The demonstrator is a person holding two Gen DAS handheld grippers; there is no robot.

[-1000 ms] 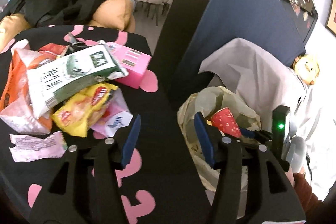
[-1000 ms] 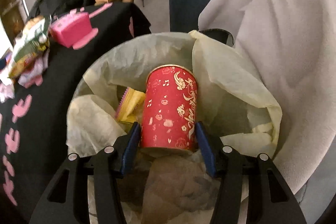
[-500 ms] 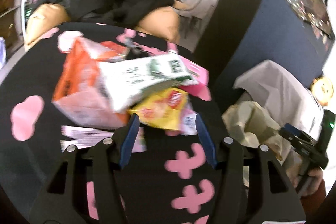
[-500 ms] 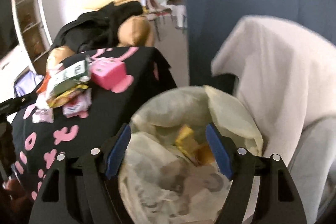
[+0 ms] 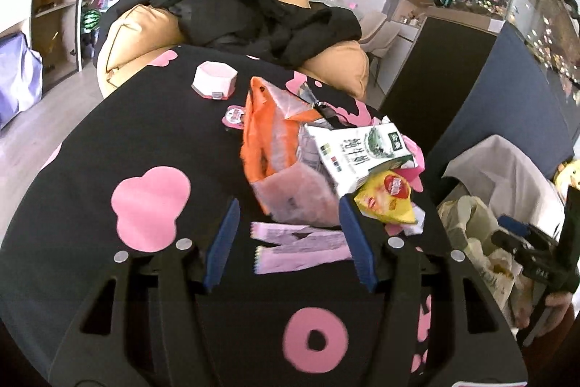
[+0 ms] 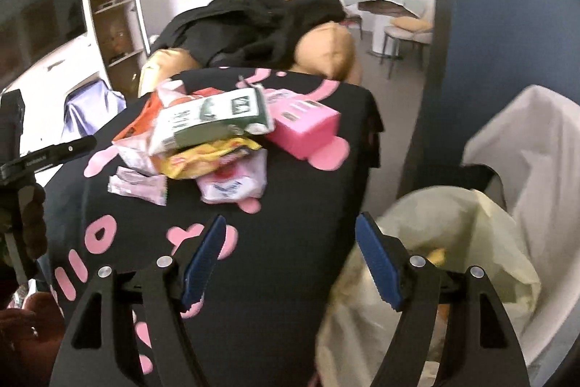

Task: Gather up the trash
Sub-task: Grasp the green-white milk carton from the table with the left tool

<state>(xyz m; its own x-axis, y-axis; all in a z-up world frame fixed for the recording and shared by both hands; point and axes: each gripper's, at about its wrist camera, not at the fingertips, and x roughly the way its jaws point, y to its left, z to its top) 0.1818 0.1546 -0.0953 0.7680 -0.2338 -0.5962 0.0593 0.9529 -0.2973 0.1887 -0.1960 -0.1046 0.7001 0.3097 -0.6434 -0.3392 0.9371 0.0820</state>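
Trash is heaped on the black desk [image 5: 90,140]: a milk carton [image 5: 359,151] lies atop an orange bag [image 5: 268,133] and a yellow snack packet [image 5: 388,198], with a pink box [image 6: 304,126] touching at 3 o'clock. The left gripper [image 5: 290,242] is held wide open and empty, a pink wrapper [image 5: 301,247] being framed between its fingers. The right gripper [image 6: 290,260] is likewise spread and empty, with the lined trash bin [image 6: 453,242] seen at 4 o'clock.
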